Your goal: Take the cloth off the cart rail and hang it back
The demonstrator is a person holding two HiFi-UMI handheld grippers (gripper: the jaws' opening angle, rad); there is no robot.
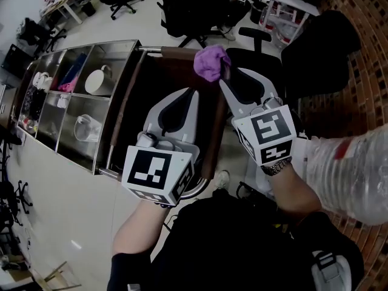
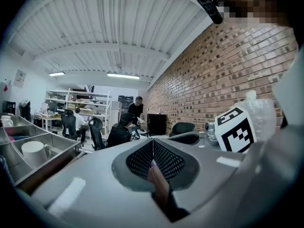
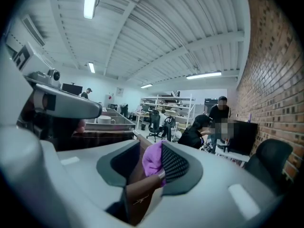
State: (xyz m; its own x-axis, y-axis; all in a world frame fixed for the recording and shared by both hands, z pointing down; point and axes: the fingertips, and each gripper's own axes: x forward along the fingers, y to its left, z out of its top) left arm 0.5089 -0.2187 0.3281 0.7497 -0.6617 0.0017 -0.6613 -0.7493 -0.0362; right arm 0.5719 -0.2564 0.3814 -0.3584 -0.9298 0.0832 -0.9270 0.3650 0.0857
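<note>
A brown cloth (image 1: 176,68) lies spread over the end of the steel cart (image 1: 91,46), by its rail (image 1: 195,190). My left gripper (image 1: 182,94) rests over the cloth. Its jaws are shut, with a thin brown edge of the cloth (image 2: 159,186) pinched between them. My right gripper (image 1: 230,74) is to the right, its tips at a bunched purple cloth (image 1: 210,62). In the right gripper view the purple cloth (image 3: 152,158) and a brown fold (image 3: 137,194) fill the gap between the jaws of the right gripper (image 3: 159,161), which are closed on them.
The cart's compartments hold a white mug (image 1: 99,80), a clear jug (image 1: 88,128) and a pink item (image 1: 70,80). Black office chairs (image 1: 188,11) stand beyond the cart. A brick wall (image 1: 364,41) runs along the right. A clear plastic bottle (image 1: 351,168) sits by my right forearm.
</note>
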